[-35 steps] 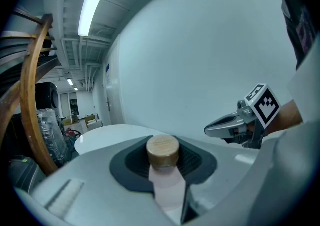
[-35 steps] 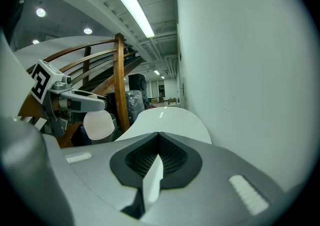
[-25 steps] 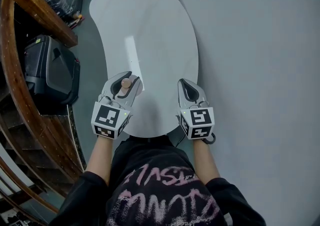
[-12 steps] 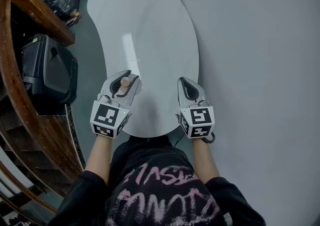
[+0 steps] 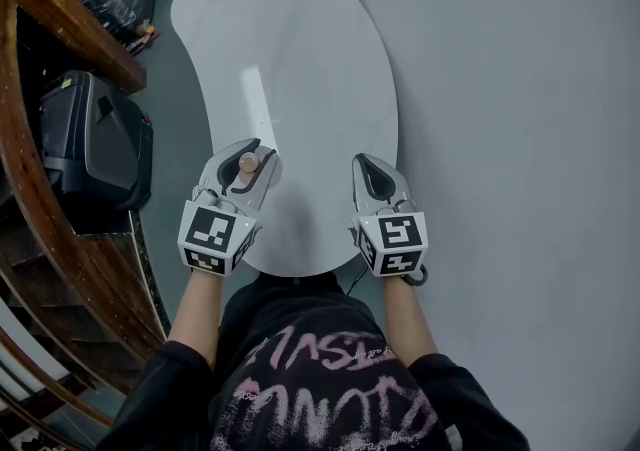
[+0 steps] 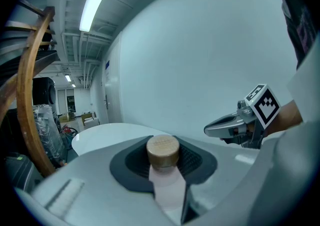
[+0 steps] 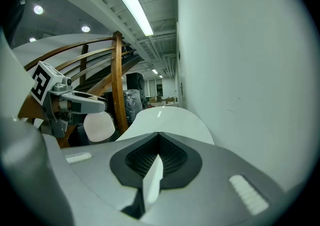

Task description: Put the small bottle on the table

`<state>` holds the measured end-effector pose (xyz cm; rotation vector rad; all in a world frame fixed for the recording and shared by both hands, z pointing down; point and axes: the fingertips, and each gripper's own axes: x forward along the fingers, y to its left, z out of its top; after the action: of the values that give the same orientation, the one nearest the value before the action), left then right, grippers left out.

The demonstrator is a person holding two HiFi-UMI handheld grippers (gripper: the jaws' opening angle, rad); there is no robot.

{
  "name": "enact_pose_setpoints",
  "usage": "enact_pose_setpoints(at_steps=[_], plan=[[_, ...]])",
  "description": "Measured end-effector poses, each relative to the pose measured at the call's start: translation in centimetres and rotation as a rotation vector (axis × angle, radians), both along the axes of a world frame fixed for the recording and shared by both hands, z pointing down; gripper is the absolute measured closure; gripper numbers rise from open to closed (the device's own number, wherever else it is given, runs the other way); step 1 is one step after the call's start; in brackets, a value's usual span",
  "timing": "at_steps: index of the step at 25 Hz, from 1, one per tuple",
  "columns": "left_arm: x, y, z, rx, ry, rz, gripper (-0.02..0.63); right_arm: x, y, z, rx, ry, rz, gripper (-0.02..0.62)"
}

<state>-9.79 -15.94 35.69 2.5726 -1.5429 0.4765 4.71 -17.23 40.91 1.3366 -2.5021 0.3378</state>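
Head view shows a person holding a gripper in each hand over the near end of a white, bean-shaped table point(image 5: 300, 59), which runs from the lower middle of the frame to the top. The left gripper point(image 5: 248, 151) sits at the table's left edge, lower centre-left of the frame, and a small bottle point(image 5: 247, 165) with a round wooden cap shows between its jaws. The right gripper point(image 5: 366, 163) is level with it at lower centre-right, over the table's right edge, well apart from the left one.

In the left gripper view the jaws are closed onto the bottle's pale pink body point(image 6: 165, 180), parted only by its width. The wooden cap point(image 6: 162, 149) stands up against the dark ribbed pads. Whether the bottle touches the tabletop cannot be told from any view. The right gripper appears at the right of this frame before a pale wall point(image 6: 200, 59).

In the right gripper view the jaws are pressed together with nothing between them. The bottle's pale rounded body shows under the left gripper at the left of that frame.

A black case point(image 5: 95, 144) and a curved wooden rail point(image 5: 28, 189) fill the left of the head view.
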Motion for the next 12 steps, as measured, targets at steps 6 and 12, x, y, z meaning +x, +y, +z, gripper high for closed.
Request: enact_pose_setpoints(at_steps=[6,12], plan=[[0.15,-0.43,0.52,-0.014,0.002,0.016,0.497,-0.39,-0.18,0.25,-0.013,-0.002,0.000,0.586],[-0.07,-1.01,0.71,-0.022,0.006,0.025,0.497,-0.72,-0.59,0.38,-0.019,-0.007,0.004,0.586]])
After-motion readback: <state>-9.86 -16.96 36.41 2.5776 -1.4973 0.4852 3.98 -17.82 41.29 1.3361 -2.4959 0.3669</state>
